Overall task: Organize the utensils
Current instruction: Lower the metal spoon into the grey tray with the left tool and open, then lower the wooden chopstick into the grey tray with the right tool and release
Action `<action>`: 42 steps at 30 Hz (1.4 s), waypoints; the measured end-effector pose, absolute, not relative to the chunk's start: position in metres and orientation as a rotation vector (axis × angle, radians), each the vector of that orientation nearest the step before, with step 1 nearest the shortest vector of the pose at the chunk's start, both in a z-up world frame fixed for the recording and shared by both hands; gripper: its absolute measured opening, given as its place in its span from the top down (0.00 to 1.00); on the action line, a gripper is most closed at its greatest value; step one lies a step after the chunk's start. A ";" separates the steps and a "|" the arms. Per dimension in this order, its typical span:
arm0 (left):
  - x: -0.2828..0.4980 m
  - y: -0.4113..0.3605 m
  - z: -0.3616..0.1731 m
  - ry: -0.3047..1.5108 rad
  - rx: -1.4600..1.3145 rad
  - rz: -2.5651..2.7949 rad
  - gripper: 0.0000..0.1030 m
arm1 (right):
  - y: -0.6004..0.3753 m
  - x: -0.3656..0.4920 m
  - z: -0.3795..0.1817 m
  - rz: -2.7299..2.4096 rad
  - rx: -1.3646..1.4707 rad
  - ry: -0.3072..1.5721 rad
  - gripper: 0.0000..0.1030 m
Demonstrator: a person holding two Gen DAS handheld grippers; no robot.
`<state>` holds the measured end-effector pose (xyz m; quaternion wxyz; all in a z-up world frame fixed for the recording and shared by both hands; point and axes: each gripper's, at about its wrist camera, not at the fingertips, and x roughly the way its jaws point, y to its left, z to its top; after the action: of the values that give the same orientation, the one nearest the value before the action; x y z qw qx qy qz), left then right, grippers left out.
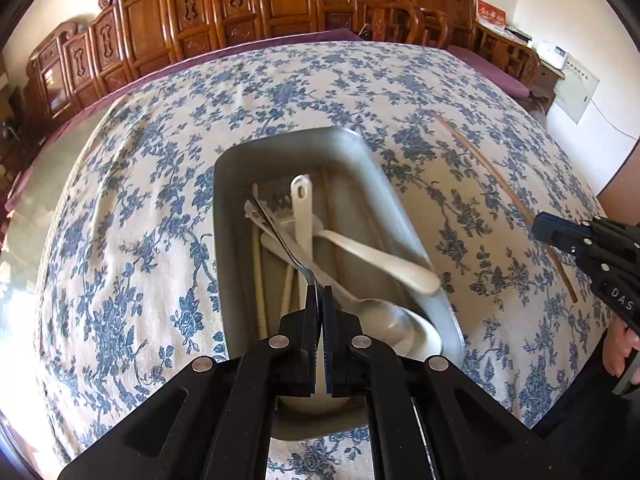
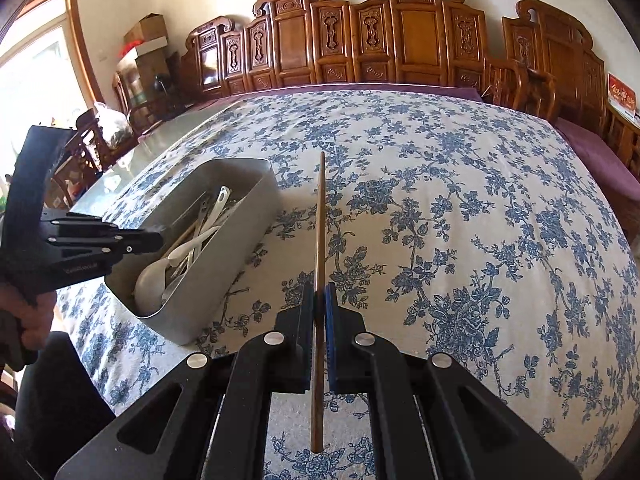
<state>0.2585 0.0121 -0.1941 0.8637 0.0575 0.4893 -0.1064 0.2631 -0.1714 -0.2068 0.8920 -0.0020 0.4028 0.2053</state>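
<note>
The left gripper is clamped tight on the handle of a thin metal utensil, a fork by the look of its far end, though the tip is blurred. It hangs nose-down over the grey metal bin, already inside the rim. The right gripper is pinched shut on a brown wooden chopstick, holding it partway along its length, so a long stretch pokes forward over the blue floral tablecloth and a shorter bit runs back toward the hand.

If I were doing it, I'd lower the fork until it lies along the bin's length before letting go, since dropped crossways it could perch on the heap. The chopstick wants the same: swing it over to the bin, line it up with the long side, tip the front end in first, then release low.

The bin stands on the cloth, to the left of the chopstick. Inside it is a loose tangle: white plastic spoons, a white slotted handle, a steel spoon at the near end, and pale chopsticks along the left wall.
</note>
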 end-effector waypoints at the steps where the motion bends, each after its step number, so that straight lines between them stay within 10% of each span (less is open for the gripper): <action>1: 0.259 0.014 -0.195 1.029 0.116 -0.220 0.99 | -0.171 0.264 -0.207 0.427 -0.005 0.836 0.94; 42: 0.230 0.094 -0.149 0.962 -0.004 -0.115 0.82 | -0.049 0.283 -0.182 0.529 0.091 0.880 0.94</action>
<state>0.2305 0.0937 -0.1488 0.8850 -0.0019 0.4622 -0.0553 0.2833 -0.0494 -0.1820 0.8702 0.0434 0.4206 0.2529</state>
